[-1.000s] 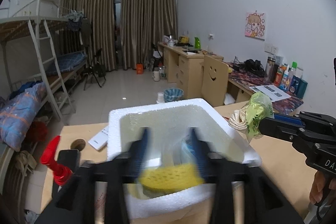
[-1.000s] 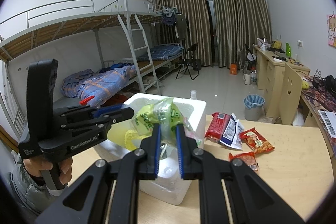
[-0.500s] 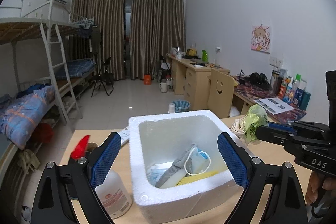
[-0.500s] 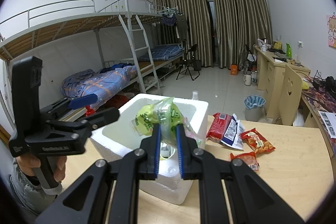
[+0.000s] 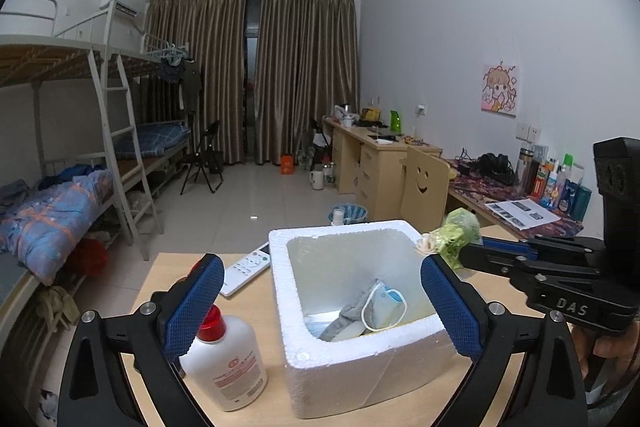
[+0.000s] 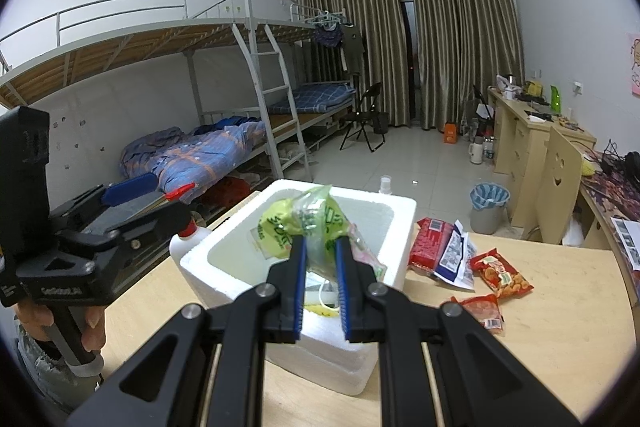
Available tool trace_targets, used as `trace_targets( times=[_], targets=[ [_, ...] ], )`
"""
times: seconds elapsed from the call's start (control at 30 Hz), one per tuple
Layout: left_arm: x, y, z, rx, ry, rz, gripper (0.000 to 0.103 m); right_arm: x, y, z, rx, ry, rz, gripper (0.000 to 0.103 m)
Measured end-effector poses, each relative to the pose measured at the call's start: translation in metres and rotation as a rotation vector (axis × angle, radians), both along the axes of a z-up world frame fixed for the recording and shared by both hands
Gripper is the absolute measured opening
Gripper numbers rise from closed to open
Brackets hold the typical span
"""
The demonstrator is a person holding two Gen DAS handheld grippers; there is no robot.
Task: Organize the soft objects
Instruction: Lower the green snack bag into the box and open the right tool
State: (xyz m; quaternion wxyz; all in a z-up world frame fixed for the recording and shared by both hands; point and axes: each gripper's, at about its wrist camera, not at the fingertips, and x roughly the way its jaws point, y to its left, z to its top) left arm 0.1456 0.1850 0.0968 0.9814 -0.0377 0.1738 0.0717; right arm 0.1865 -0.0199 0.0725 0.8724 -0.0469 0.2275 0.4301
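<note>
**A:** Since the left wrist view is coming first, what is it showing?

**B:** The left gripper [image 5: 320, 301] is hanging over the near side of the foam box [image 5: 344, 359] with its jaws spread wide and nothing between them. A second ago they were pinching a yellow soft item low in the box; now that item is lying inside, mostly hidden under a grey cloth [image 5: 352, 311] and a face mask [image 5: 386, 309]. So that drop is looking finished, and the gripper is pulling back and up.

**A:** And beside the box?

**B:** A white bottle [image 5: 224, 367] with a red cap is standing just left of it, with a remote control [image 5: 246, 267] lying behind.

**A:** What is the right wrist view giving us?

**B:** The right gripper [image 6: 320, 263] is staying clamped on a green plastic bag [image 6: 304, 227], holding it above the box's open top, barely shifted over the last second. I am judging that this bag is going in next, now the other gripper is clearing the opening. Several snack packets [image 6: 460, 263] are waiting on the table [image 6: 560, 327], right of the box.
</note>
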Motion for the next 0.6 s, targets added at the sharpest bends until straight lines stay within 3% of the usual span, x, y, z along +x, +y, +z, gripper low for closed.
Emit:
trace_targets(
  times=[0.6],
  targets=[
    [-0.015,0.015,0.006,-0.003,-0.015,0.0,0.099,0.019,0.034,-0.008,-0.037,0.023,0.024,0.017]
  ],
)
